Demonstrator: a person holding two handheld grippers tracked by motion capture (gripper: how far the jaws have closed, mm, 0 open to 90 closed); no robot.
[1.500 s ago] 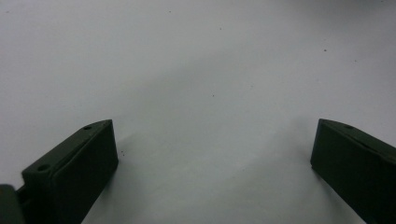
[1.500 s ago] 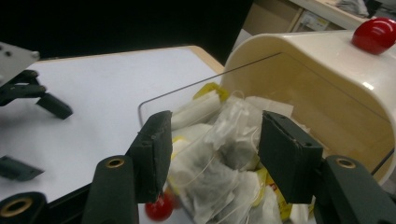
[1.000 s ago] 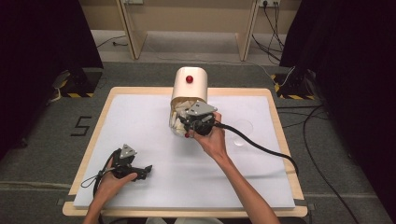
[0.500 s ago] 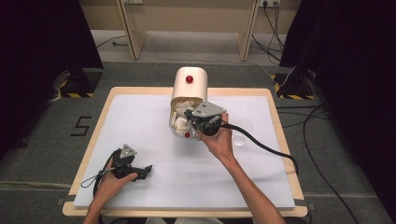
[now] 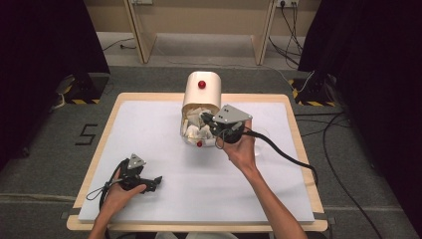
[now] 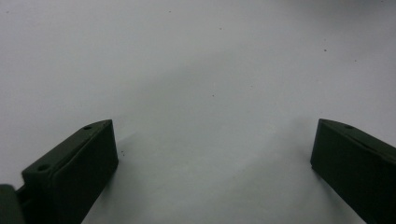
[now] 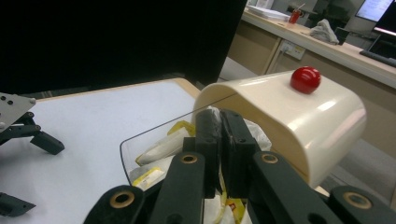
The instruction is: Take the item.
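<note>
One cream bread box lies lengthwise, opening toward the person.

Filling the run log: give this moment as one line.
right gripper: shut, at bin lid opening | left gripper: open, on table | packets: in bin

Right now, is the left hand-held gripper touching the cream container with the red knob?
Apart. The high view shows the left hand-held gripper near the front edge, with a wide stretch of white table between it and the cream container.
</note>
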